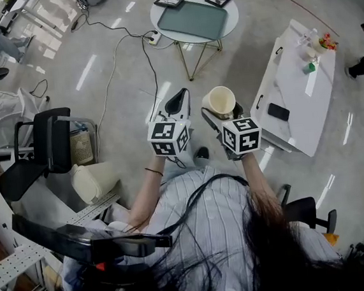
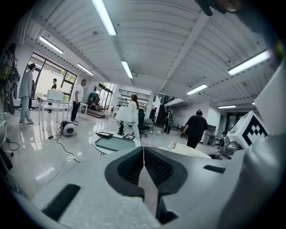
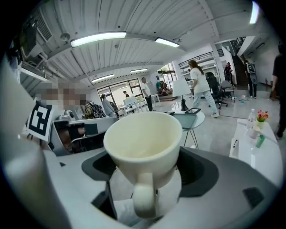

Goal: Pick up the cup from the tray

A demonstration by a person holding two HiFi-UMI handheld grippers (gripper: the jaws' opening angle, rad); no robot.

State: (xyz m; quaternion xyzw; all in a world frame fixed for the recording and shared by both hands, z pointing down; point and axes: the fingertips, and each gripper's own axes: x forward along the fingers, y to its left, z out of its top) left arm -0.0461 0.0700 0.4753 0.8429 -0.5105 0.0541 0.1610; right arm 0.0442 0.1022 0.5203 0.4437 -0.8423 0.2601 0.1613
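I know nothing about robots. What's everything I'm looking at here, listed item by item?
cup: one, cream, between the right gripper's jaws
round table: one, white, far ahead
tray: one, grey-green, on the round table
small frames: two, black, at the round table's far edge
long table: one, white, to the right
phone: one, black, on the long table
chair: one, black, to the left
cables: at least two, black and white, across the floor
left gripper: one, grey, jaws together, empty
right gripper: one, grey, shut on the cup

Bare grey floor (image 1: 131, 82) lies open ahead of the person (image 1: 202, 223); a round white surface (image 1: 233, 12) carrying a grey-green tray (image 1: 192, 20) stands beyond it, a long white surface (image 1: 294, 79) to the right, a black office chair (image 1: 50, 144) to the left
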